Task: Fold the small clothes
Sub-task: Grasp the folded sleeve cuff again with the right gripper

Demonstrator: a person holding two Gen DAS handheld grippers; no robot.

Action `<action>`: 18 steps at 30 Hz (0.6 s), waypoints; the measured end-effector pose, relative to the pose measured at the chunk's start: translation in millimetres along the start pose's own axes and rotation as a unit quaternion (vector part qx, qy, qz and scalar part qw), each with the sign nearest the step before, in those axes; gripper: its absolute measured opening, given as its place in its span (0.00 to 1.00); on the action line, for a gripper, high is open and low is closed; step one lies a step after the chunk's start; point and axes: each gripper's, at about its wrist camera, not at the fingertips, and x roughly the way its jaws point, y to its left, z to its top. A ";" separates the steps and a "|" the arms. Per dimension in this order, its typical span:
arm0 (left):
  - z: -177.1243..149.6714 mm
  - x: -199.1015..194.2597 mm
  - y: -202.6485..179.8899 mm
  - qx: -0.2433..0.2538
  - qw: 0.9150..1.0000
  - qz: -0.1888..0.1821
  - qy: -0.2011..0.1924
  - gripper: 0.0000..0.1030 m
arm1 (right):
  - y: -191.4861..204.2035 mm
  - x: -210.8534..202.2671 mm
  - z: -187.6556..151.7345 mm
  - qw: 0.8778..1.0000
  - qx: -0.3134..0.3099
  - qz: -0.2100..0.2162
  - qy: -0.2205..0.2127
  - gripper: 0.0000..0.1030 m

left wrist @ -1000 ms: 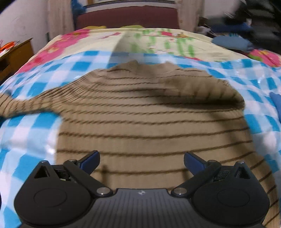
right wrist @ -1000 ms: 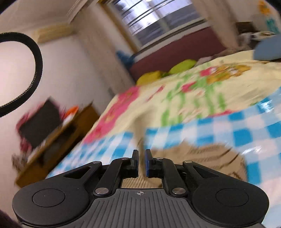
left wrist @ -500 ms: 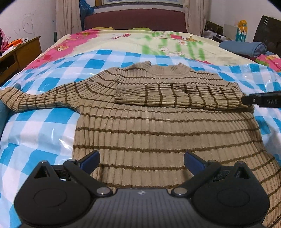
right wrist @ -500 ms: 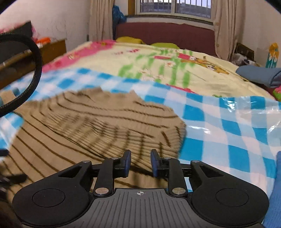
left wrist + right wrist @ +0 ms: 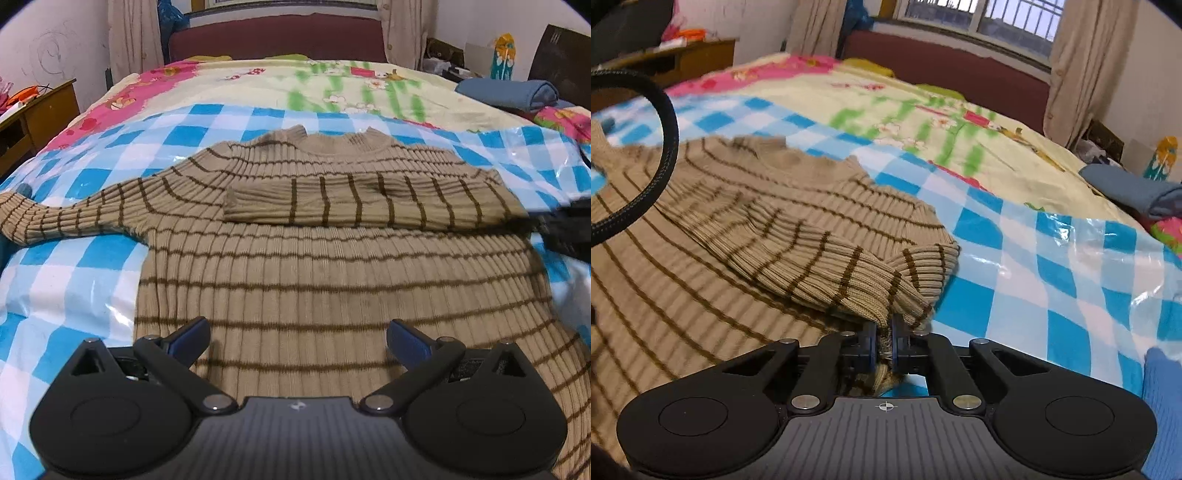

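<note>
A tan sweater (image 5: 332, 266) with thin brown stripes lies flat on a blue and white checked sheet (image 5: 74, 273). Its right sleeve (image 5: 354, 201) is folded across the chest; the left sleeve (image 5: 66, 218) stretches out to the left. My left gripper (image 5: 297, 334) hovers open over the sweater's lower part, nothing between its fingers. In the right wrist view my right gripper (image 5: 882, 334) is shut on the sweater (image 5: 746, 236) at the folded shoulder edge, knit bunched between the pads. The right gripper (image 5: 565, 229) shows as a dark blur at the sweater's right edge.
The bed carries a flowered cover (image 5: 295, 85) beyond the checked sheet. Folded blue cloth (image 5: 509, 94) lies at the far right. A wooden desk (image 5: 37, 114) stands left of the bed. A black cable (image 5: 653, 177) loops through the right wrist view. Blue cloth (image 5: 1161, 406) sits at its lower right.
The right sleeve now lies folded across the chest. My right gripper came down to the sweater's right shoulder edge, opened a little, then shut on the knit. The left gripper stayed put.
</note>
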 end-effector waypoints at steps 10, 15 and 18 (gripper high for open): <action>-2.0 -0.6 16.3 -0.023 1.000 0.003 -0.007 1.00 | 7.6 -31.8 2.8 0.997 -0.061 0.041 0.008 0.13; -1.5 -3.6 32.3 -0.042 0.999 0.003 -0.007 1.00 | 39.1 -31.8 36.4 0.991 -0.059 0.115 -0.028 0.14; -1.9 -8.5 41.9 -0.046 0.999 0.011 -0.011 1.00 | 75.0 -0.5 54.8 0.986 -0.081 0.138 -0.034 0.17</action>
